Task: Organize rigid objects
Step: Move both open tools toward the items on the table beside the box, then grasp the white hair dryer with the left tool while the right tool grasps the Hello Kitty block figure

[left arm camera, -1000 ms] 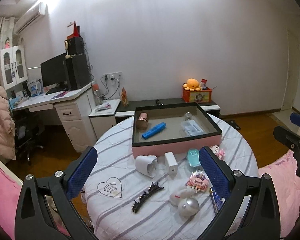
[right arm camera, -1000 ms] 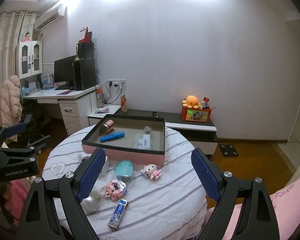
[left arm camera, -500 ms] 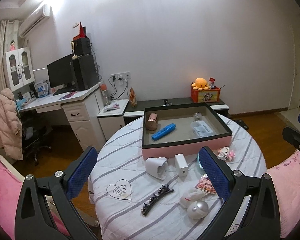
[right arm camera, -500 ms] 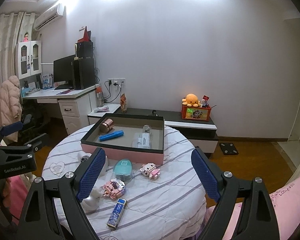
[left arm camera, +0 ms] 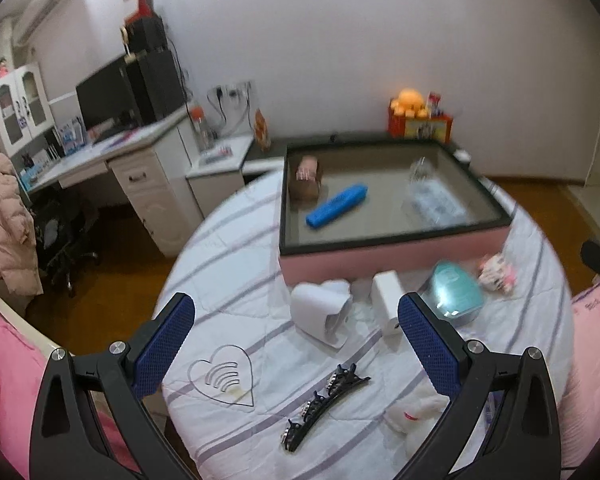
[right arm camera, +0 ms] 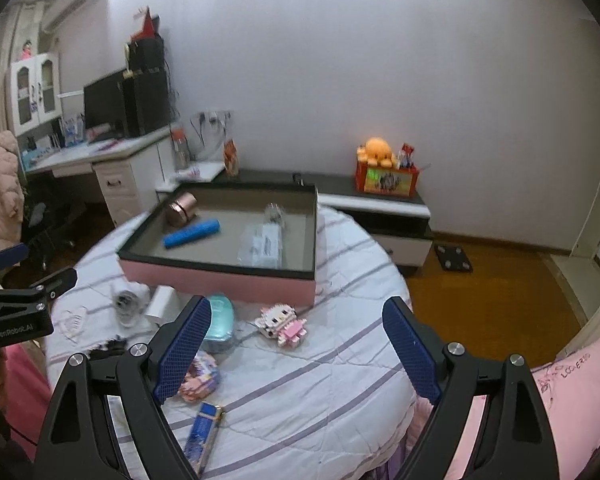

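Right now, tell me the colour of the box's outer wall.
Pink, with a dark rim; the box shows best in the right wrist view.

One tray (left arm camera: 387, 258), two brick figures (right arm camera: 282, 322).

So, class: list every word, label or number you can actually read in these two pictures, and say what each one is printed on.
"GenRobot.AI": on the black body of the left tool, right wrist view.
"LO..." in pink thread on the pink bedding: the rest is too blurred to read.
Blue packet, clear packet in the tray, red box: print too small or blurred to read.
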Motion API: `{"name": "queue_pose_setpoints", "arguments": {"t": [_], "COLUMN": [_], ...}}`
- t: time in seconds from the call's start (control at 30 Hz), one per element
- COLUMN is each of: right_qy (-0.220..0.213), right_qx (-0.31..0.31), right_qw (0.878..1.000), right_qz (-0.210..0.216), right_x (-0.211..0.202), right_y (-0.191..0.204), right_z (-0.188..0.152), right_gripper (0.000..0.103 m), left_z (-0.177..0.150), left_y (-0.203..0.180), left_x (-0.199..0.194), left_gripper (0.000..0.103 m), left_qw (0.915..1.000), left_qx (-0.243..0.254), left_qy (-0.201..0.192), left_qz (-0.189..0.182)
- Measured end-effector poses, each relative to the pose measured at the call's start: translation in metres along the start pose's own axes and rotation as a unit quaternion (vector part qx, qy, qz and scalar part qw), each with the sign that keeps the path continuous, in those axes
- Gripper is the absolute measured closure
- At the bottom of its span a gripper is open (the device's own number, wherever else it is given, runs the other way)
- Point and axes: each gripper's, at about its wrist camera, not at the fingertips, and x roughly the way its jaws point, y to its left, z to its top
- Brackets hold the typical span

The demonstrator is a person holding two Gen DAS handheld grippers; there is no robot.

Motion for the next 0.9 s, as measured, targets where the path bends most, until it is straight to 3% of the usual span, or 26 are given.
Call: {"name": "queue_pose_setpoints", "arguments": {"t": [0.27, 0.5, 0.67, 0.73, 0.77, 0.8, 0.87, 0.9], "right_qy": [0.085, 0.149, 0.17, 0.164, 0.156, 0.155, 0.149, 0.149], "right_qx": [-0.002, -0.004, -0.003, -0.016, -0.02, -0.018, -0.008, -0.004], "right_qw": [0.996, 0.989, 0.985, 0.986, 0.987, 0.987, 0.988, 0.988], "right_qz": [-0.003, -0.002, 0.037, 0.031, 0.033, 0.038, 0.041, 0.039], "right_x": [0.073, 0.13, 0.154, 0.158, 0.156, 0.156, 0.152, 0.151], "right_y": [-0.005, -0.007, 0.0, 0.004, 0.005, 0.004, -0.001, -0.003], "right_z": [-0.008, -0.019, -0.027, -0.031, -0.032, -0.033, -0.03, -0.028], "right_gripper": [0.014, 0.014, 0.014, 0.014, 0.016, 0.02, 0.049, 0.052], "left_z": [-0.005, -0.013, -0.019, -0.021, -0.021, -0.02, -0.02, -0.021], "left_y": [-0.002, -0.004, -0.008, -0.008, -0.009, -0.011, -0.013, -0.013], "left_x": [0.069, 0.109, 0.129, 0.128, 0.125, 0.121, 0.12, 0.121], "left_gripper": [0.0, 0.0, 0.0, 0.011, 0.033, 0.044, 0.044, 0.044], "left_qw": [0.9969, 0.9928, 0.9911, 0.9918, 0.9916, 0.9923, 0.9919, 0.9917], "left_qx": [-0.004, -0.002, -0.003, -0.007, -0.003, 0.006, 0.014, 0.01], "left_qy": [0.078, 0.117, 0.126, 0.114, 0.106, 0.097, 0.1, 0.101], "left_qz": [-0.015, -0.022, -0.043, -0.058, -0.074, -0.077, -0.077, -0.08]}}
